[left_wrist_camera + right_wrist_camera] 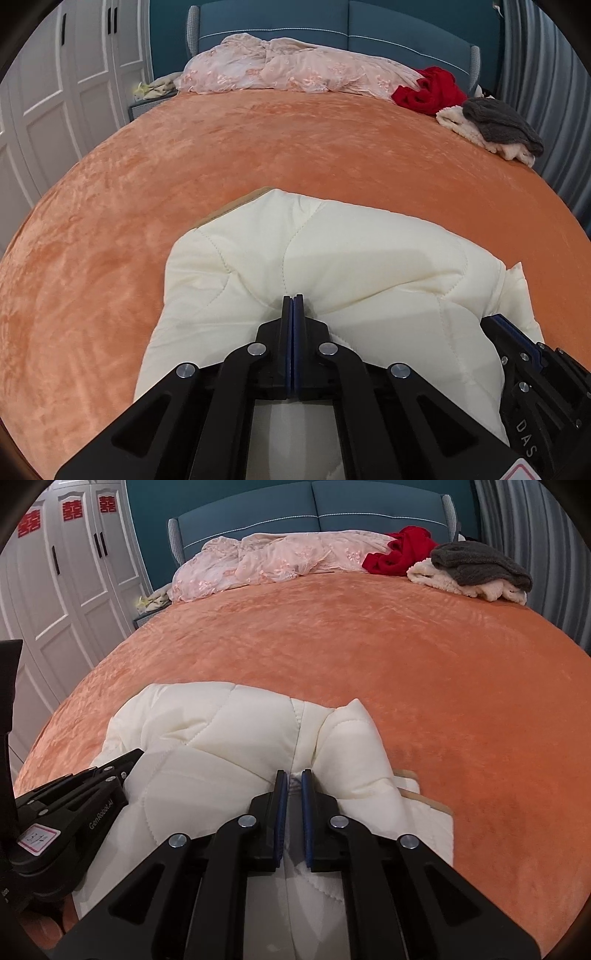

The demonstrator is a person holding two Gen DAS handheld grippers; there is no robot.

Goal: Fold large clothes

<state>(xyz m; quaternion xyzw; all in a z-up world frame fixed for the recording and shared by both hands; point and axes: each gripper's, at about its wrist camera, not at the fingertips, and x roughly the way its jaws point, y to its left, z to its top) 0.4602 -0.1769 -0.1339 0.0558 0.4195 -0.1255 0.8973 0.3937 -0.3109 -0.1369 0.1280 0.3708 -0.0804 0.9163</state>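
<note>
A cream quilted padded garment (332, 266) lies bunched on the near part of the orange bed; it also shows in the right wrist view (221, 731). My left gripper (293, 300) is shut, pinching a fold of the garment near its near edge. My right gripper (294, 775) is closed on a thicker fold of the same garment, fabric showing between its blue pads. The right gripper shows at the right edge of the left view (495, 325); the left gripper shows at the left of the right view (127, 760). A tan lining edge (417, 794) peeks out beside the garment.
The orange velvet bed cover (258, 155) spreads ahead. At the headboard lie a pink floral duvet (288, 66), a red garment (428, 90) and a grey and cream pile (495, 127). White wardrobe doors (55, 583) stand at left, grey curtain (543, 55) at right.
</note>
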